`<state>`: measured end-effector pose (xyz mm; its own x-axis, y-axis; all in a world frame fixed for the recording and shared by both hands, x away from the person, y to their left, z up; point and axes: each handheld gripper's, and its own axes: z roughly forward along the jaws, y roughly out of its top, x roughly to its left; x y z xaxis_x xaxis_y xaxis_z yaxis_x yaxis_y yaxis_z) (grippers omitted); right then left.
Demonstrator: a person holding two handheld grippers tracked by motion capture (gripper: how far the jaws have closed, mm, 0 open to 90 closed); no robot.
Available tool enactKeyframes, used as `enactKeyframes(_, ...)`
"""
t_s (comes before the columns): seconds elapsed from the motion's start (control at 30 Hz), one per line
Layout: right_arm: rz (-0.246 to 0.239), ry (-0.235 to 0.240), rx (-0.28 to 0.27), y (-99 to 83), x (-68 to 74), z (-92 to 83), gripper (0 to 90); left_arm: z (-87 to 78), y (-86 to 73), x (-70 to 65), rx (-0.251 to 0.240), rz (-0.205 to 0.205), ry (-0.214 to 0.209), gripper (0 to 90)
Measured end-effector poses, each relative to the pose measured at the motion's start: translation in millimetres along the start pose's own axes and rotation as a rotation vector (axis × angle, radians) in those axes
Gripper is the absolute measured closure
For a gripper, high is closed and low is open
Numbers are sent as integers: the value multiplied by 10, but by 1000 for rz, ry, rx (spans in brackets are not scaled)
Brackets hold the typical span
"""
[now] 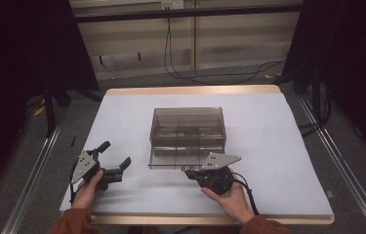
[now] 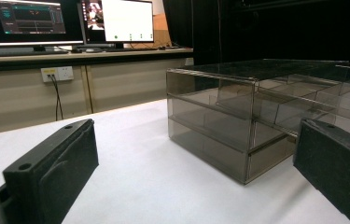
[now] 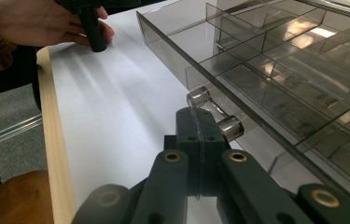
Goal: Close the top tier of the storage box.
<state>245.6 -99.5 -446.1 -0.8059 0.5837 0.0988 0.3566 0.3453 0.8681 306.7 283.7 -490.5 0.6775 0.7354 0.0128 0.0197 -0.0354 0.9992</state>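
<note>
A smoky clear drawer box (image 1: 188,122) stands mid-table, its bottom drawer (image 1: 178,159) pulled out toward me. My right gripper (image 1: 189,173) sits at the drawer's front edge. In the right gripper view its jaws (image 3: 199,133) are shut on the clear drawer handle (image 3: 212,112), between its two round posts, and the drawer (image 3: 280,70) shows several divided compartments. My left gripper (image 1: 116,153) rests on the table left of the box, open with nothing between its fingers. In the left gripper view the box (image 2: 238,126) stands ahead, beyond the parted jaws (image 2: 196,154).
The white table top (image 1: 268,146) has a wooden rim (image 1: 190,90). Cables lie on the floor beyond the far edge. In the left gripper view, monitors (image 2: 70,21) stand on a desk behind the table. Metal rails run along both sides of the table.
</note>
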Motion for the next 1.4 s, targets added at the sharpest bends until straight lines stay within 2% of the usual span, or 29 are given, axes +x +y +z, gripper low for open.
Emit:
enactKeyframes(0.37,-3,-6,-4,1,0,0,900,3,-1,-5,-4,-6,-1,0)
enactKeyframes(0.4,-3,-5,-4,1,-1,1,900,-1,1,2,0,5,6,0)
enactKeyframes(0.7,3,-14,-10,21,-16,9,900,2,2,3,0,7,4,0)
enactKeyframes(1.27,5,-7,-15,34,-44,10,900,2,2,4,1,7,4,0)
enactKeyframes(1.4,7,-2,-2,25,-39,17,900,2,1,2,1,6,3,0)
